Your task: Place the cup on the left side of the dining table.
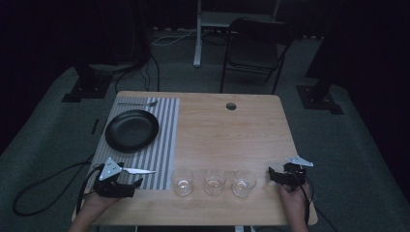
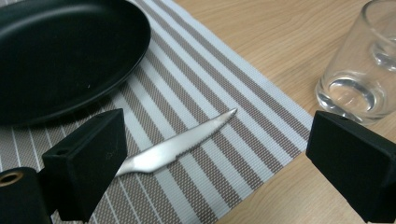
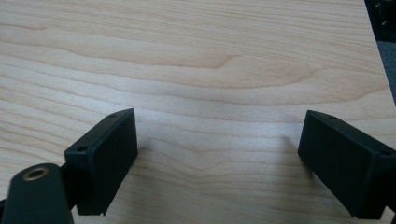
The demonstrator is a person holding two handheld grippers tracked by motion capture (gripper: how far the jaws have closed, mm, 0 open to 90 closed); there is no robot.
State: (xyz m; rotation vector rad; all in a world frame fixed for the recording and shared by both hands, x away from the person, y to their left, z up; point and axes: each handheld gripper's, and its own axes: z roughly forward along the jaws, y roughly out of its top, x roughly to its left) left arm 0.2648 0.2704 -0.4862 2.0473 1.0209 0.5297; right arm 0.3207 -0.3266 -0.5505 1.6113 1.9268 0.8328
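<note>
A silver knife (image 2: 182, 144) lies flat on the striped placemat (image 2: 210, 88), its tip pointing away from me. My left gripper (image 2: 219, 126) stands open around it, jaws wide apart, and the knife's handle end is hidden behind the left jaw. In the high view the knife (image 1: 141, 170) sticks out to the right of the left gripper (image 1: 130, 180) at the table's front left. A black plate (image 1: 131, 130) rests on the placemat (image 1: 167, 140) behind it. My right gripper (image 1: 271, 175) is open at the front right, with bare wood between its jaws (image 3: 219, 126).
Three clear glasses (image 1: 183, 181) (image 1: 214, 181) (image 1: 243, 182) stand in a row near the front edge between the grippers; one glass (image 2: 359, 70) is close to the left gripper. A thin utensil (image 1: 138, 103) lies at the placemat's far edge. A chair (image 1: 256, 48) stands beyond the table.
</note>
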